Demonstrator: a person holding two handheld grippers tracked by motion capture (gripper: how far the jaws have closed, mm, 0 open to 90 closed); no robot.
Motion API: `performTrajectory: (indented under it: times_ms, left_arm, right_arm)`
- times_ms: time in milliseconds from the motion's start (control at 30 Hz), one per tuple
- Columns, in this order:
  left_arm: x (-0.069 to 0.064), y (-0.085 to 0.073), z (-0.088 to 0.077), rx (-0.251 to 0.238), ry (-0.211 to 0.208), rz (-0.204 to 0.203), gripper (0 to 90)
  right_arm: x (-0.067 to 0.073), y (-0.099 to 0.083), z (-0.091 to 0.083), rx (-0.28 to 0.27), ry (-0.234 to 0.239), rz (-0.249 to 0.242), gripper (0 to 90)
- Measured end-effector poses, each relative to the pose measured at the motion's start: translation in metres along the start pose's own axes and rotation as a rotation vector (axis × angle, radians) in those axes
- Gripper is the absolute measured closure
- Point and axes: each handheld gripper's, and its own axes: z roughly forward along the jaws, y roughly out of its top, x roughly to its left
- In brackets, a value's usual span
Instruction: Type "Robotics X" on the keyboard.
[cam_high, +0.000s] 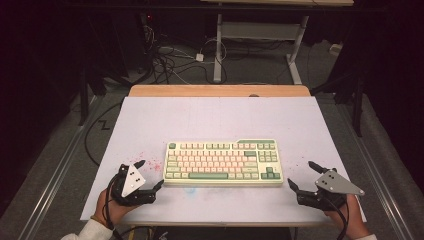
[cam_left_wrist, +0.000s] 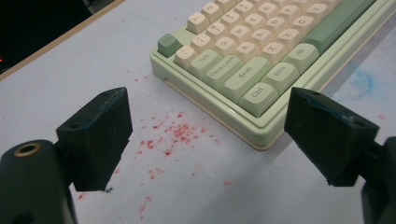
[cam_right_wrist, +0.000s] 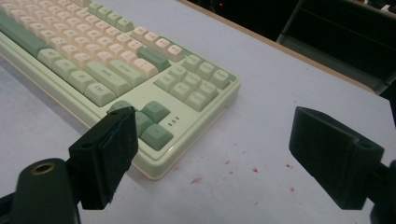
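Keyboard sits mid table, near front edge. Left gripper by its left end, jaws wide apart, holding nothing. Right gripper by right end, same. Bare table behind keyboard.

Lighting is even and comes from overhead. The desk surface is bright, while the room beyond and to both sides is nearly black. Shadows are soft and short, visible under the near edge of the keyboard. There is no glare. The high view is slightly soft and grainy. In both gripper views the near jaws are mildly blurred, and the far keys lose sharpness.
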Motion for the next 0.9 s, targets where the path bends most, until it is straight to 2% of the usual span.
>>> performTrajectory:
  times_ms: [100,167,300,467,567,633,767,900]
  left_arm:
    - [0.000,0.001,-0.001,-0.011,0.009,0.008,14.5]
    - [0.000,0.000,-0.002,-0.012,-0.006,-0.002,14.6]
    - [0.001,-0.001,-0.001,-0.004,0.001,0.003,14.6]
    - [0.000,0.002,-0.003,-0.009,-0.002,-0.007,14.6]
    - [0.000,0.004,-0.002,-0.014,-0.001,0.001,14.6]
    - [0.000,0.007,-0.001,-0.006,-0.006,-0.009,14.6]
    - [0.000,0.014,0.001,0.001,-0.009,0.010,14.7]
    - [0.002,0.020,0.004,0.004,-0.010,0.010,15.0]
  right_arm:
    - [0.000,0.000,0.000,0.004,0.005,-0.002,16.6]
    - [0.001,0.001,-0.001,-0.001,0.016,-0.008,19.3]
    - [0.002,0.005,-0.001,-0.011,0.025,-0.014,23.9]
    - [0.005,0.011,0.000,-0.022,0.036,-0.015,24.6]
    - [0.006,0.013,0.001,-0.034,0.052,-0.021,30.3]
    - [0.006,0.015,0.003,-0.038,0.049,-0.018,30.3]
    - [0.005,0.019,0.008,-0.035,0.053,-0.013,30.0]
    - [0.007,0.023,0.012,-0.031,0.062,-0.018,31.7]
